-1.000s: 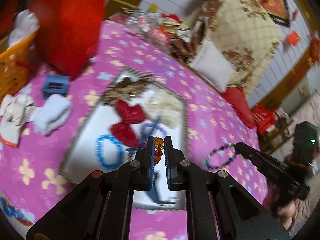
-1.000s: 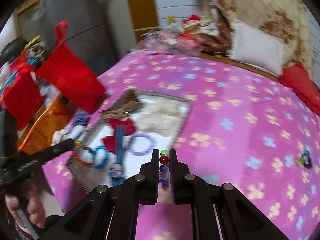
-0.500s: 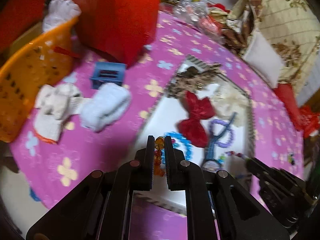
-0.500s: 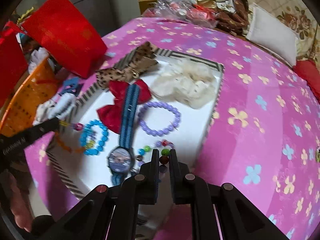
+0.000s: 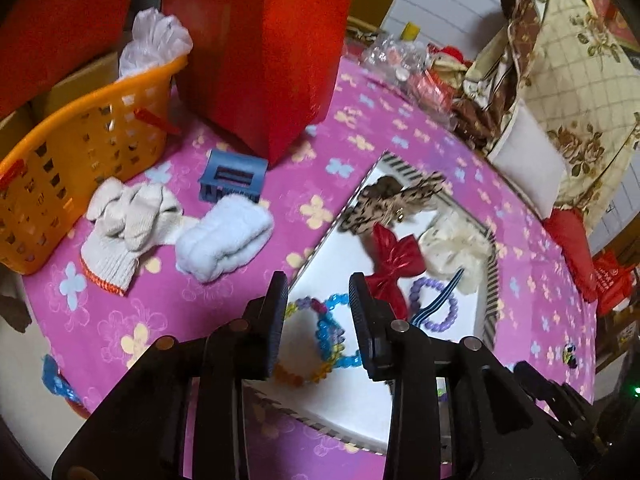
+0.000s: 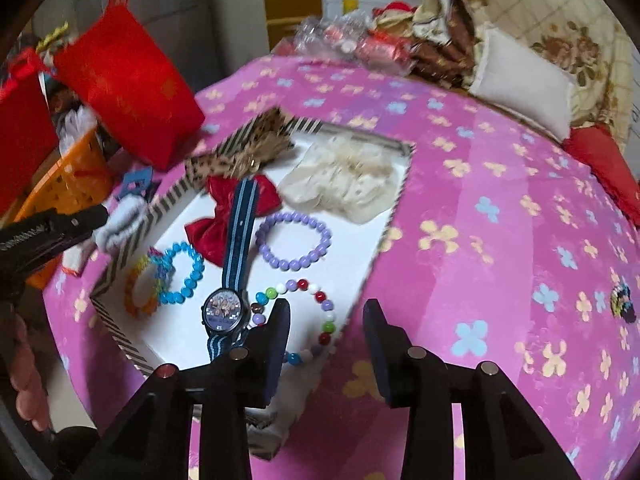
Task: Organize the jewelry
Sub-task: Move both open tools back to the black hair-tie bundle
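Note:
A white tray with a striped rim (image 6: 120, 258) (image 5: 493, 276) lies on the pink flowered cloth. It holds a multicoloured bead bracelet (image 6: 326, 322), an orange and multicoloured bracelet (image 6: 138, 290) (image 5: 304, 374), a blue bracelet (image 6: 188, 268) (image 5: 328, 332), a purple bracelet (image 6: 294, 240) (image 5: 440, 308), a blue-strap watch (image 6: 226, 312), a red bow (image 6: 228, 216) (image 5: 394, 256), a leopard bow (image 5: 390, 200) and a cream scrunchie (image 6: 352, 180). My left gripper (image 5: 318, 292) is open above the orange bracelet. My right gripper (image 6: 326, 312) is open over the multicoloured bracelet.
An orange basket (image 5: 76, 160), a red bag (image 5: 272, 48), a blue toy crate (image 5: 234, 176), white gloves (image 5: 128, 216) and a white cloth (image 5: 224, 236) lie left of the tray. A small dark beaded item (image 6: 622, 300) lies on the cloth at right. Pillows sit behind.
Both grippers have opened. The orange bracelet dropped from the left one and the multicoloured bracelet from the right one; both now lie in the tray.

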The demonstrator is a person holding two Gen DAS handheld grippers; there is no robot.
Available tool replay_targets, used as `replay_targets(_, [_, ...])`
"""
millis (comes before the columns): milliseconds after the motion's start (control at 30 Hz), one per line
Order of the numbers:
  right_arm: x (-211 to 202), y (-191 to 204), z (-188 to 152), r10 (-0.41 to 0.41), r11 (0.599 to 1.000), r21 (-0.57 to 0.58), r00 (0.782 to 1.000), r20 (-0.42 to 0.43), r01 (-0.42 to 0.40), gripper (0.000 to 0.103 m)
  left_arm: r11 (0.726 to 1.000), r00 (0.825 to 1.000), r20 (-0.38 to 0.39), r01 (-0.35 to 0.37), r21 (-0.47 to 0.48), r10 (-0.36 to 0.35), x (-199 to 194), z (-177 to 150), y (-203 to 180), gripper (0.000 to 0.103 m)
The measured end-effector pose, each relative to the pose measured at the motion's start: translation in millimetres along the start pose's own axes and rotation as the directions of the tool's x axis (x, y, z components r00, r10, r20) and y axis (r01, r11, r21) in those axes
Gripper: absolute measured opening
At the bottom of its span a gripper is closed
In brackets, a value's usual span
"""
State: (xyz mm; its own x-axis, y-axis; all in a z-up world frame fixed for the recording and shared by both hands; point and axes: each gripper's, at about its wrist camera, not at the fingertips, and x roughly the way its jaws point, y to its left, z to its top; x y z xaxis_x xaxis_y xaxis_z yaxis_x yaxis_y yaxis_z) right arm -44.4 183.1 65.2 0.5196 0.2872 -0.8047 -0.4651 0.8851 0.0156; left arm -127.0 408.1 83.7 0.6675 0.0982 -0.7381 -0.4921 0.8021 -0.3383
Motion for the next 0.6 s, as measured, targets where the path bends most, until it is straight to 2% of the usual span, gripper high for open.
replay_targets(133, [-33.3,-17.0,-9.9,-0.004,0.998,0.068,0.993,0.116,-0.003,0.036,1.0,1.0,0.026,0.009,0.01,-0.01,-4.7,0.2,-7.6,0.031])
replay_targets(200, [-48.4,-30.0,-16.2,0.022,0.989,0.14,0.987,0.162,-0.045,0.036,1.0,0.999,0.029,0.018,0.018,-0.018,-5.8,-1.3,-13.2,0.031])
replay_targets(267, [-56.5,-41.9,-22.1,0.077,0.971,0.212,0.982,0.174,-0.113,0.036,0.999,0.999,0.034,0.018,0.037,-0.02,-5.9,-3.3,-20.2,0.031])
replay_targets(333, [-60.9,-56.7,-30.9,0.191,0.921,0.309,0.967,0.172,-0.237,0.036,0.998,0.999,0.035,0.024,0.058,-0.026,-6.4,-5.4,-28.5,0.031])
replay_targets(400, [-61.7,-65.8,-38.9,0.239,0.891,0.359,0.959,0.151,-0.279,0.036,0.996,0.999,0.033,0.04,0.082,-0.043,-7.9,-9.0,-39.6,0.031])
replay_targets(500, [-62.3,-82.0,-53.9,0.203,0.901,0.369,0.973,0.107,-0.228,0.036,0.989,0.997,0.033,0.07,0.133,-0.075,-12.3,-17.5,-61.6,0.031])
replay_targets(600, [-63.6,-112.4,-76.4,0.084,0.923,0.373,0.995,0.053,-0.098,0.036,0.975,0.993,0.03,0.108,0.196,-0.116,-17.6,-30.1,-87.0,0.031])
